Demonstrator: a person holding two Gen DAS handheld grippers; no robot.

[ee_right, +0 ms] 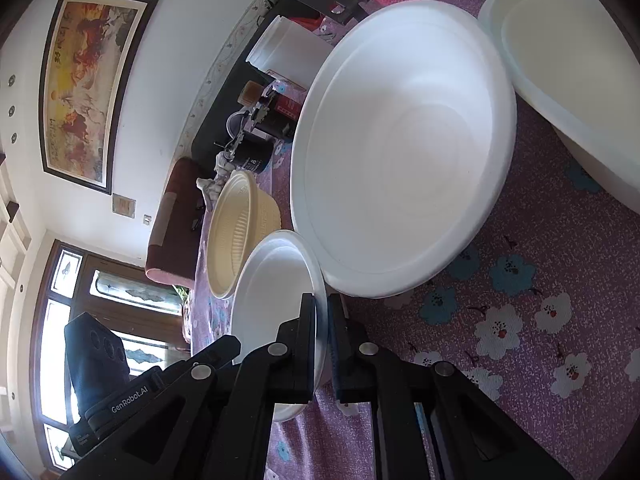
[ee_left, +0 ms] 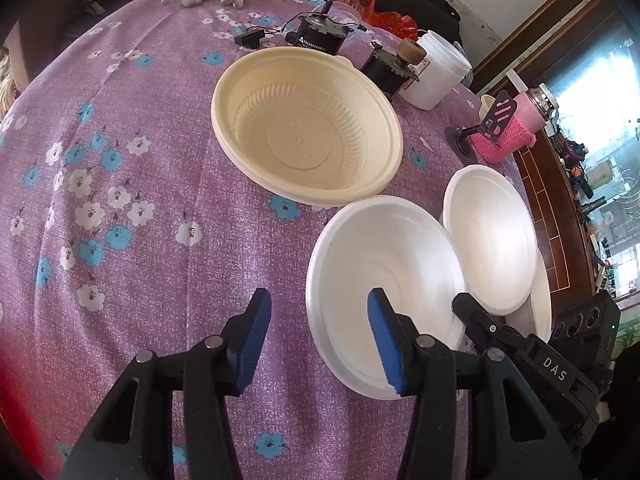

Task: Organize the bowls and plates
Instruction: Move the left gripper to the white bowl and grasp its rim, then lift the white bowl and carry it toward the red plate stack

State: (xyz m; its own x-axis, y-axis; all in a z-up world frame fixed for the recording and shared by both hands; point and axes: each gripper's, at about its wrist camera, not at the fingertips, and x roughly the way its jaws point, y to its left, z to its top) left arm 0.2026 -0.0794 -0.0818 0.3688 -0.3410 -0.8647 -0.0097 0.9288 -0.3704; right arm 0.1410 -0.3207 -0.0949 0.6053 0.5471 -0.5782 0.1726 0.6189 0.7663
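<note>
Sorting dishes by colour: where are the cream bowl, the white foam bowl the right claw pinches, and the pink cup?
cream bowl (ee_left: 298, 136), left wrist view, inner floor.
white foam bowl (ee_right: 272, 300), right wrist view, inside surface.
pink cup (ee_left: 516, 128), left wrist view, knitted sleeve.

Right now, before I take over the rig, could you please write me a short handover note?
Left hand-held gripper: open, empty, one finger over the near white foam bowl.
Right hand-held gripper: shut on that same white foam bowl's rim.
On the floral tablecloth: cream plastic bowl behind, second white foam bowl to the right.
Done: nothing stacked yet.
Left: nest the foam bowls, then sort the cream one.
</note>
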